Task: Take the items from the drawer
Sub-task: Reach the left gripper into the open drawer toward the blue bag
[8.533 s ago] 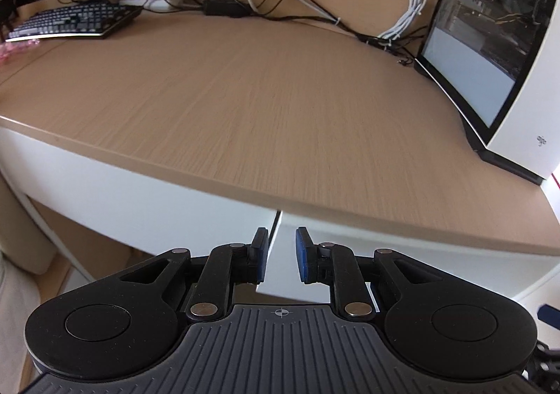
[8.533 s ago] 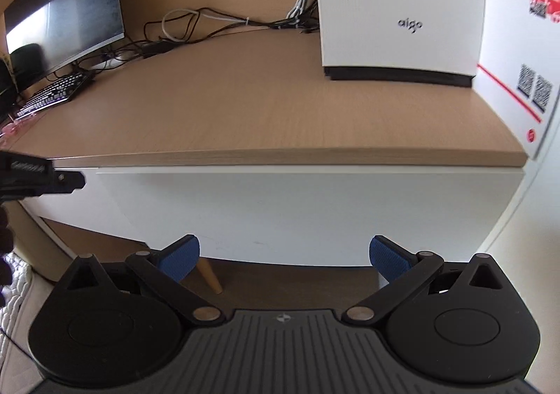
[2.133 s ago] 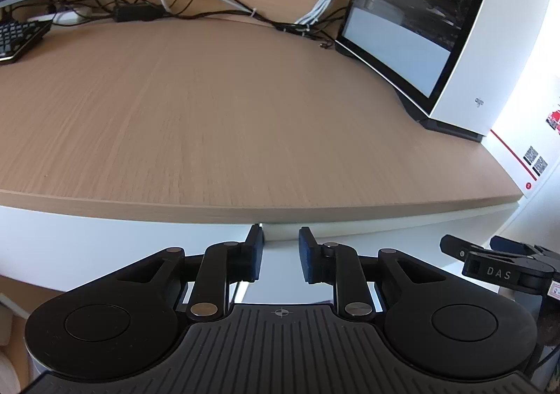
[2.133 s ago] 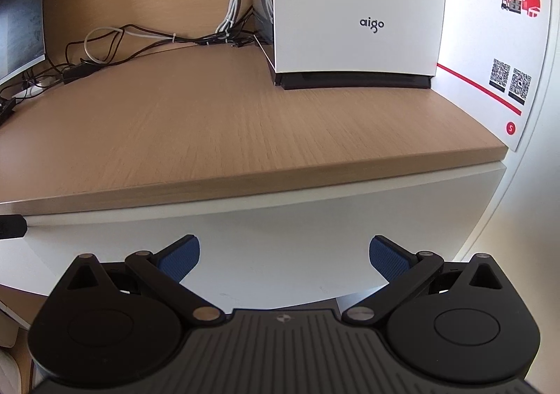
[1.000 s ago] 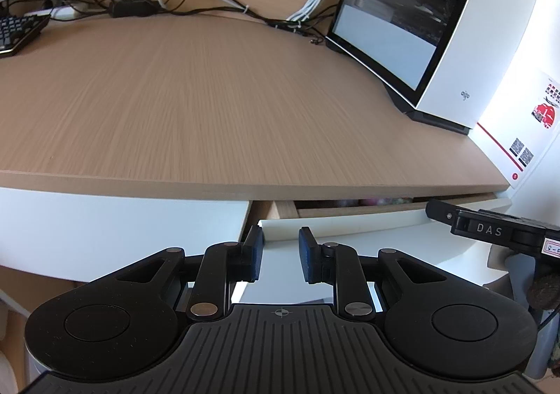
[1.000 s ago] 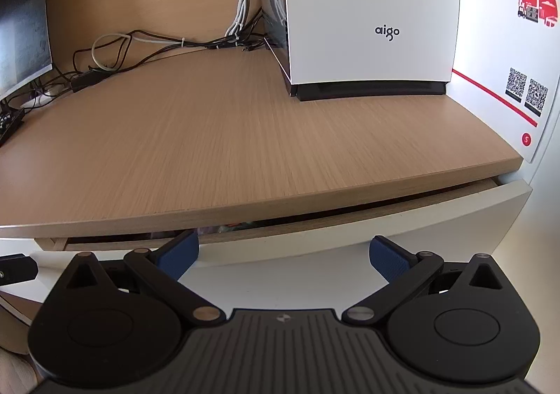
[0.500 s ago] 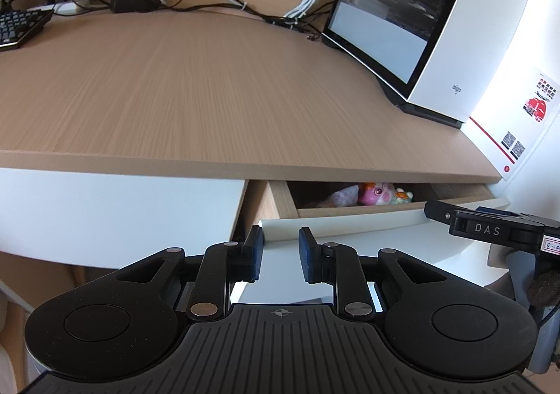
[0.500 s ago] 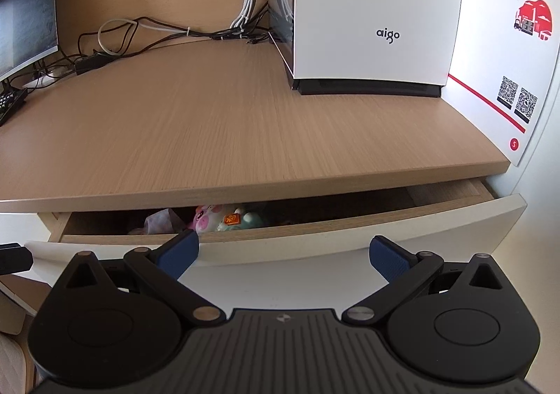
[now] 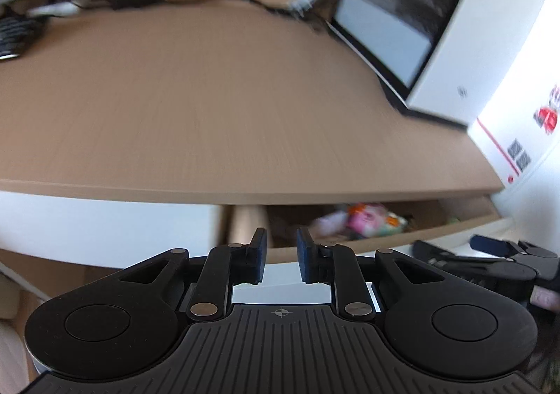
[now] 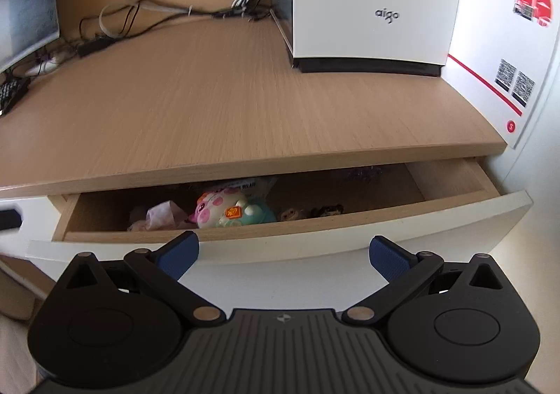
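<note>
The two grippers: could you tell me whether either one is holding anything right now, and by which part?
Nothing is held. The left gripper has its fingers close together with only a bare gap between them, and the right gripper is wide open in front of the drawer.

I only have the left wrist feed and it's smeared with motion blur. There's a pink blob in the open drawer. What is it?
Observer: In the right wrist view it is a pink and white plush toy lying on a teal one, near the drawer front.
Operator: Anything else in there?
Observer: Crumpled pink wrapping to the plush's left, and two small dark furry items to its right.
Operator: How wide are the right gripper's jaws? I see it only edge on.
Observer: The right gripper is wide open and empty, in front of the drawer front.
</note>
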